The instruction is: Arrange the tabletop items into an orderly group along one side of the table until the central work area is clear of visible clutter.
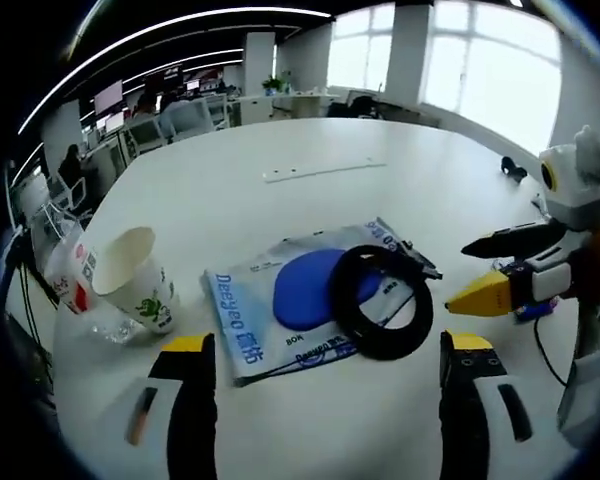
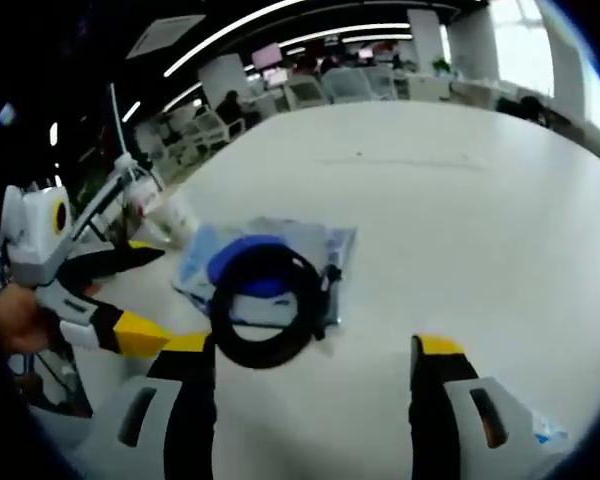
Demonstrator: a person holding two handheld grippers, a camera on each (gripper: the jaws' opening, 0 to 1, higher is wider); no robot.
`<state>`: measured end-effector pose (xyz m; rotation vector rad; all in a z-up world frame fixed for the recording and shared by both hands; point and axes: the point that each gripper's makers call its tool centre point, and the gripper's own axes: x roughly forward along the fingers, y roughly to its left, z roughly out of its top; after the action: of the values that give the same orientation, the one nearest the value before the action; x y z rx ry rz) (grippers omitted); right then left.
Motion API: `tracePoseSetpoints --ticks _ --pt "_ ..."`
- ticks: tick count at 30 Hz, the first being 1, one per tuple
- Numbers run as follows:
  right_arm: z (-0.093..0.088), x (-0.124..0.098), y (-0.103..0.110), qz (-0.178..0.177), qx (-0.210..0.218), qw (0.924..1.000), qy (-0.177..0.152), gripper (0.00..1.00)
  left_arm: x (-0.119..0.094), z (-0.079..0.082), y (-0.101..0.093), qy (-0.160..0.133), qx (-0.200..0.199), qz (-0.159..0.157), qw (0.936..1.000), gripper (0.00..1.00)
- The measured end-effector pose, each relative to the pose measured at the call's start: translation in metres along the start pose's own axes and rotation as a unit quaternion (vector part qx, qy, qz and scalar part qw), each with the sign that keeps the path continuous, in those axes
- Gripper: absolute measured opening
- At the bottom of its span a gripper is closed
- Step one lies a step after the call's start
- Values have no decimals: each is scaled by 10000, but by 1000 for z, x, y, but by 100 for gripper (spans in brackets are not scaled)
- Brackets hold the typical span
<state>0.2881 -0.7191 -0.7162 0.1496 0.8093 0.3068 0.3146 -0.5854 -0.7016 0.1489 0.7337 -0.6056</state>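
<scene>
Both tongs (left (image 1: 320, 365), right (image 2: 310, 370)) gape over a glossy packet (image 1: 310, 300) bearing a coiled black cable (image 1: 380, 300).

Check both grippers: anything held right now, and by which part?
Nothing is held. The left gripper and right gripper both have their jaws open and bare. The black cable coil lies loose on the blue packet.

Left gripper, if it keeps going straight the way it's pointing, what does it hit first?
Probably the black cable coil lying on the blue-and-white packet, straight ahead between the open jaws of the left gripper; depth is uncertain.
</scene>
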Motion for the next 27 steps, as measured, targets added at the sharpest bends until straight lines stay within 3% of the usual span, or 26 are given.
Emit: tracePoseSetpoints --ticks 13,16,27 --pt "6 15 4 -89 206 9996 -164 69 15 -4 -1 256 65 232 9994 87" --pt "4 17 3 -114 250 9996 -111 66 20 -8 -2 388 322 305 9983 88" --pt "0 23 -9 -305 426 9986 -88 57 30 -2 2 271 -104 347 9990 75"
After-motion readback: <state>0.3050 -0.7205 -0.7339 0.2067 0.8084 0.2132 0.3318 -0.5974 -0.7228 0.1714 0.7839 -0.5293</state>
